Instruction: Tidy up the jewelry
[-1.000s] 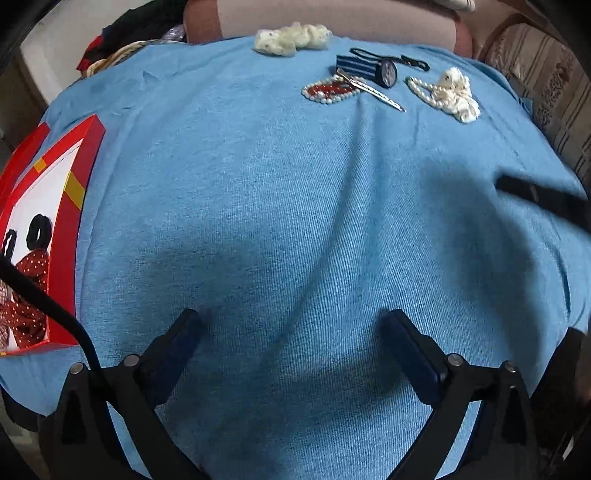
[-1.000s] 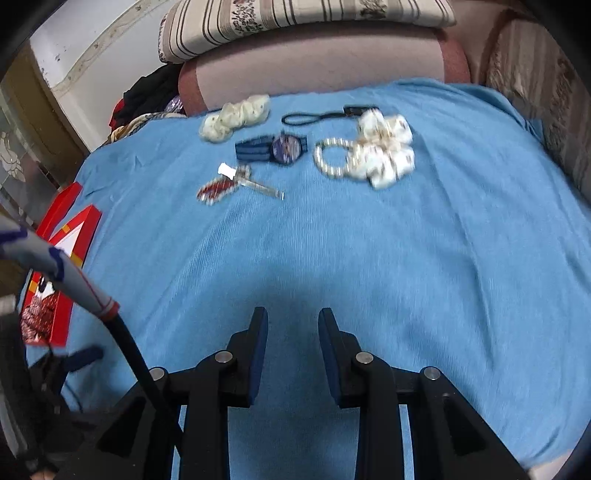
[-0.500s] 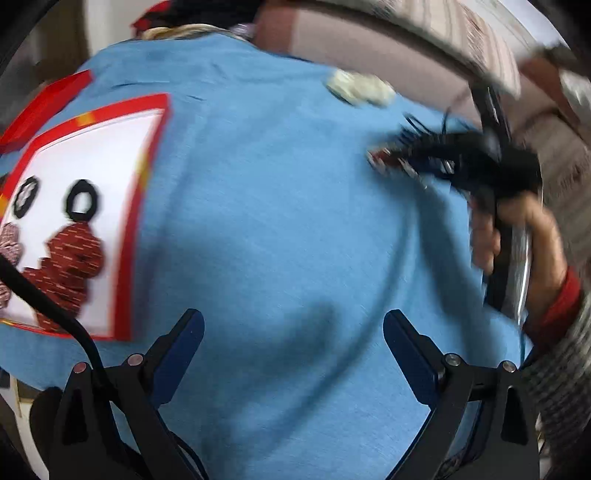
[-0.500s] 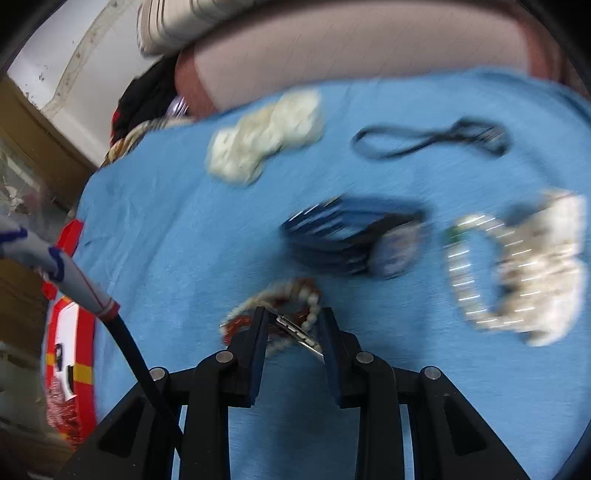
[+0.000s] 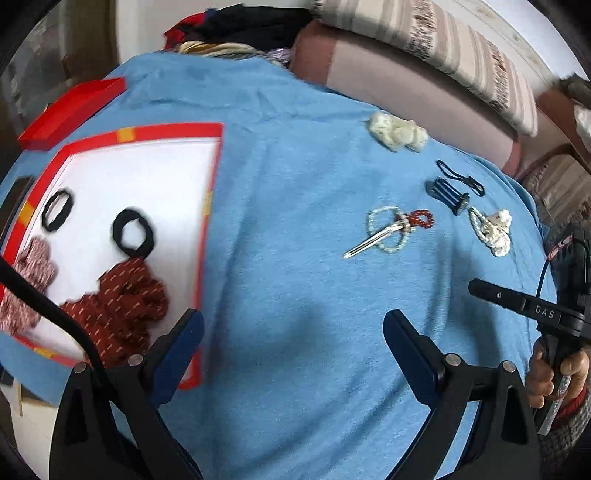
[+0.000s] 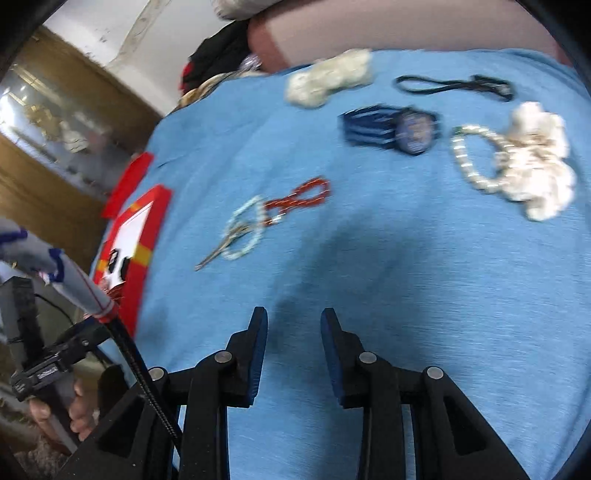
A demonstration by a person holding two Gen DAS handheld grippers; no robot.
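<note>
A red-rimmed white tray (image 5: 210,184) lies at the left on the blue cloth; it holds two black hair rings (image 5: 133,233) and a dark red scrunchie (image 5: 122,302). A silver hair clip (image 5: 373,242) lies across a pearl and red bead bracelet (image 6: 295,199) at mid cloth. A blue watch (image 6: 391,127), a pearl bracelet with a white scrunchie (image 6: 532,166), a black cord (image 6: 450,85) and a cream scrunchie (image 5: 397,131) lie beyond. My left gripper (image 5: 293,332) is wide open and empty beside the tray. My right gripper (image 6: 293,325) is partly open and empty, short of the clip.
A sofa back with striped cushions (image 5: 443,48) runs behind the cloth. A red lid (image 5: 70,110) lies past the tray. Dark clothes (image 5: 236,18) are piled at the back left. The right gripper's body and hand show at the right edge of the left view (image 5: 554,317).
My right gripper has pulled back from the clip and bead bracelet, which now lie stretched out and shifted towards the tray. My left gripper's view has swung a little right.
</note>
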